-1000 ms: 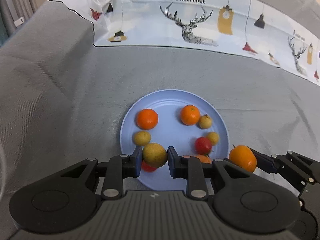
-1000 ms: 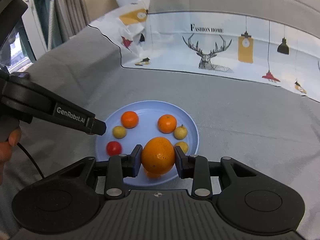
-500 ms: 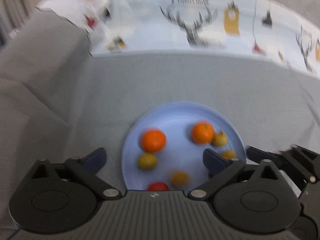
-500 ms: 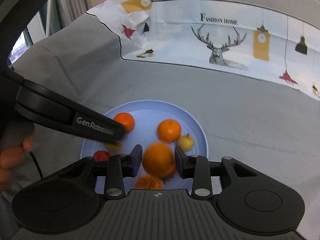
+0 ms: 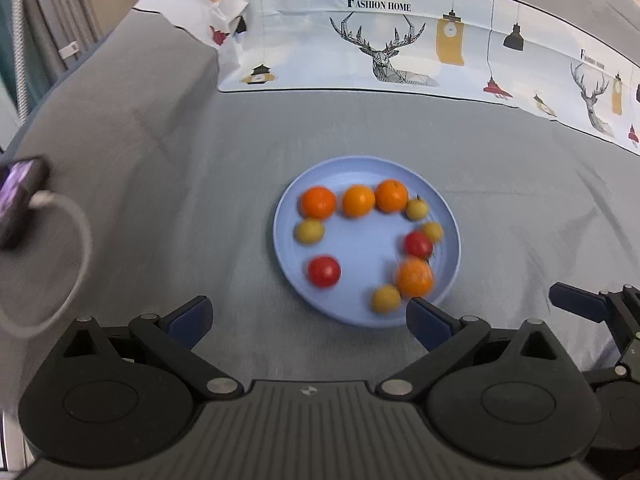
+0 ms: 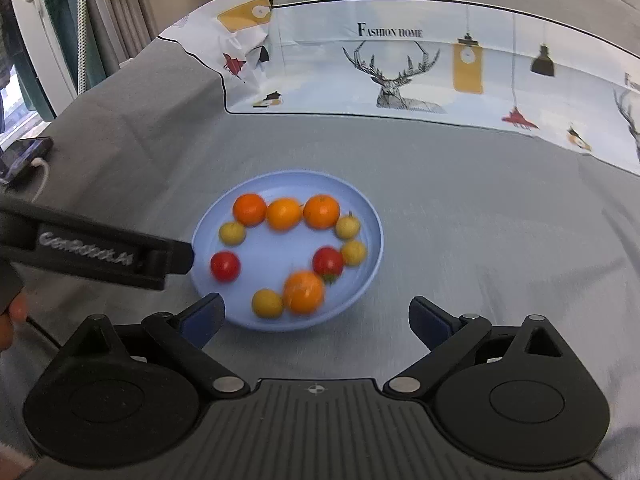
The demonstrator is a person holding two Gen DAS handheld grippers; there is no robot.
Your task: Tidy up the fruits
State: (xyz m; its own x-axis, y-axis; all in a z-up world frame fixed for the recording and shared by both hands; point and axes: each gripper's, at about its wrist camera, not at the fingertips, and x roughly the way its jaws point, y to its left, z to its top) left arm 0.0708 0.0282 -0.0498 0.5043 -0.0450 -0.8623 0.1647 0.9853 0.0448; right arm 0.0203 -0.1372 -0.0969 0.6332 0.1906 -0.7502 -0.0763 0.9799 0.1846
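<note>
A light blue plate (image 5: 360, 248) (image 6: 280, 256) holds several fruits. Three oranges (image 5: 359, 200) (image 6: 284, 213) line its far side. A fourth orange (image 5: 414, 278) (image 6: 304, 292) lies near the front beside a yellow fruit (image 5: 386, 299) (image 6: 267, 303). There are also two red tomatoes (image 5: 324, 271) (image 6: 225, 266) and other small yellow fruits. My left gripper (image 5: 308, 320) is wide open and empty, drawn back from the plate's near edge. The jaws of my right gripper (image 6: 316, 320) are opening, with nothing between them.
A grey cloth (image 5: 160, 160) covers the surface. A white printed cloth with deer (image 5: 400, 48) (image 6: 400, 76) lies at the back. A phone with a white cable (image 5: 16, 196) (image 6: 24, 152) rests at the far left. A hand (image 6: 12, 316) holds the left gripper's handle.
The left gripper let go of the yellow fruit and the right gripper released the orange; both now lie on the plate. Both grippers opened wide and pulled back from the plate.
</note>
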